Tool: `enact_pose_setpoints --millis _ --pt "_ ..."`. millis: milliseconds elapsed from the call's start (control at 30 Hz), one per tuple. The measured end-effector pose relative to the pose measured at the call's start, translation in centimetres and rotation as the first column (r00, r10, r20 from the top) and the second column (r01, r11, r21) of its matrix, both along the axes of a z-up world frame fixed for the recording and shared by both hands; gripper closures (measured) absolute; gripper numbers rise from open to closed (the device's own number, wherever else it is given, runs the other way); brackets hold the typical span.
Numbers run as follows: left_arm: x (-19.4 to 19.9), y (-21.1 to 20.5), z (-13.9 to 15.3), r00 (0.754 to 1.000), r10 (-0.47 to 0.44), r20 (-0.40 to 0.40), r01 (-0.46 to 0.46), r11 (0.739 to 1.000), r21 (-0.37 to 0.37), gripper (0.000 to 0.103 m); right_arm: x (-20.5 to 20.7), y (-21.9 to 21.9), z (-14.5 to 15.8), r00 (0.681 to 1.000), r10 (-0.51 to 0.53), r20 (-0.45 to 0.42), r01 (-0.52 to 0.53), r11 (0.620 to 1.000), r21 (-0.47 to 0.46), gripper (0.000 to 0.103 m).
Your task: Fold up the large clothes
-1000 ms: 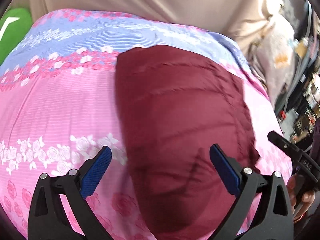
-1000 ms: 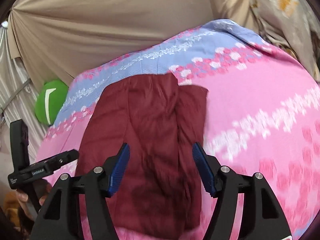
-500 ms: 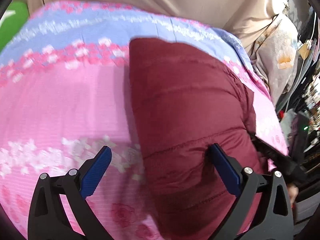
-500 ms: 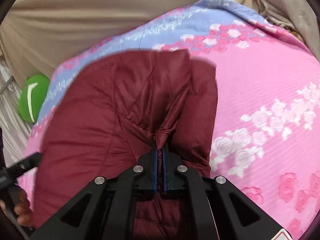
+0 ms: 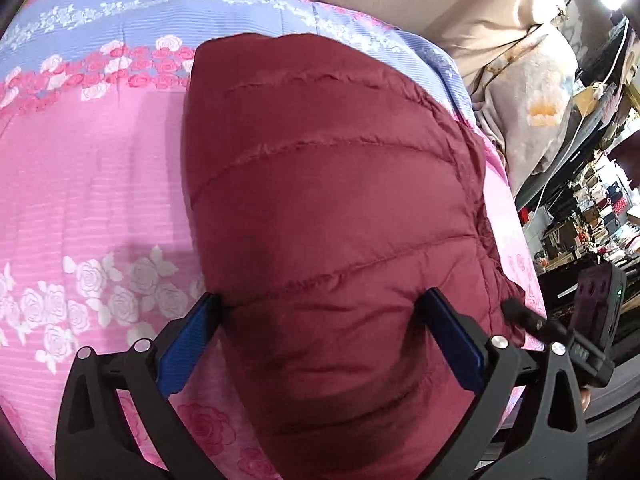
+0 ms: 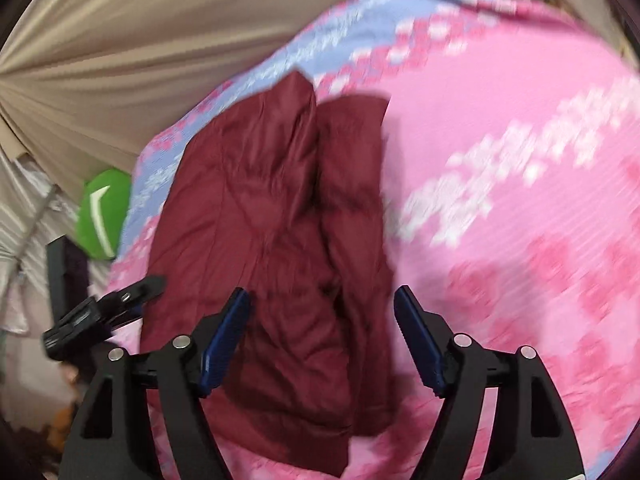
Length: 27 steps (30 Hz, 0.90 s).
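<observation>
A dark red quilted jacket (image 5: 332, 208) lies folded in a long bundle on the pink and blue floral bedsheet (image 5: 88, 184). My left gripper (image 5: 320, 344) is open, its blue pads on either side of the jacket's near end. In the right wrist view the jacket (image 6: 272, 220) lies lengthwise with a fold down its middle. My right gripper (image 6: 320, 344) is open just above the jacket's near end, holding nothing. The right gripper shows at the left wrist view's right edge (image 5: 560, 332); the left one at the right wrist view's left edge (image 6: 104, 308).
A beige curtain (image 6: 140, 40) hangs behind the bed. A green cushion (image 6: 104, 212) sits at the bed's far corner. A grey floral blanket (image 5: 532, 104) and cluttered shelves (image 5: 592, 216) lie beyond the bed's right edge.
My right gripper, open a second ago, shut on the jacket half a second ago; it has now let go, opened and drawn back. My left gripper stayed open and moved closer over the jacket.
</observation>
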<state>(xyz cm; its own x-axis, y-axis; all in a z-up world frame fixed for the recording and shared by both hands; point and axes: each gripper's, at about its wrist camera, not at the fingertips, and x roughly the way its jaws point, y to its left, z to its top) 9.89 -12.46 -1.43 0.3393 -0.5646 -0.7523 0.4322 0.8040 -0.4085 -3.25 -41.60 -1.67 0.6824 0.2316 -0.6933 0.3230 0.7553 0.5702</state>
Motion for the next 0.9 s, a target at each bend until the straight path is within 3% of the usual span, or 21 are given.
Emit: enact_pose_setpoints --millis 233,467,533,567,600,633,667,733,833,900 --pt "1.2 -0.2 -0.5 1.0 -0.008 -0.013 0.008 1.0 0.001 0.005 2.8 1.1 -2.4 0.998 0.051 -0.032 -0.049 0.997 0.063 0.014" --pt "2.8 0.2 -1.3 0.999 0.005 -0.048 -0.006 1.0 -0.022 0.005 4.4 1.4 -2.8 0.997 0.073 -0.011 -0.072 0.993 0.088 0.017" --pt "3.2 -0.1 -1.1 1.0 0.002 -0.023 -0.003 1.0 -0.022 0.005 4.9 1.8 -2.6 0.996 0.084 0.005 -0.084 0.992 0.089 0.042" --pt "3.2 -0.3 -0.8 1.0 -0.004 0.0 0.004 1.0 -0.018 0.012 5.1 2.0 -2.4 0.996 0.09 0.017 -0.091 0.992 0.09 0.051" --pt "3.2 -0.5 -0.3 0.999 -0.013 0.032 0.014 1.0 -0.009 0.017 5.2 2.0 -2.0 0.994 0.099 0.037 -0.102 0.991 0.09 0.069" --pt "3.2 -0.9 0.6 0.997 -0.026 0.078 0.026 1.0 0.003 0.029 5.5 2.3 -1.2 0.993 0.105 0.055 -0.109 0.992 0.066 0.078" --pt "3.2 -1.2 1.5 0.992 -0.047 0.119 0.046 0.999 0.012 0.04 5.7 2.5 -0.3 0.992 0.108 0.068 -0.11 0.994 0.028 0.081" --pt "3.6 -1.7 4.2 0.975 -0.085 0.203 0.084 0.996 0.014 0.051 6.3 3.2 2.1 0.985 0.118 0.128 -0.111 0.992 -0.067 0.086" --pt "4.6 -1.5 7.2 0.961 -0.088 0.26 0.096 0.995 -0.02 0.053 7.0 3.4 5.4 0.963 0.13 0.236 -0.099 0.986 -0.138 0.087" --pt "5.3 -1.7 7.7 0.953 -0.094 0.288 0.1 0.995 -0.008 0.049 8.3 2.5 5.1 0.968 0.118 0.22 -0.092 0.988 -0.125 0.087"
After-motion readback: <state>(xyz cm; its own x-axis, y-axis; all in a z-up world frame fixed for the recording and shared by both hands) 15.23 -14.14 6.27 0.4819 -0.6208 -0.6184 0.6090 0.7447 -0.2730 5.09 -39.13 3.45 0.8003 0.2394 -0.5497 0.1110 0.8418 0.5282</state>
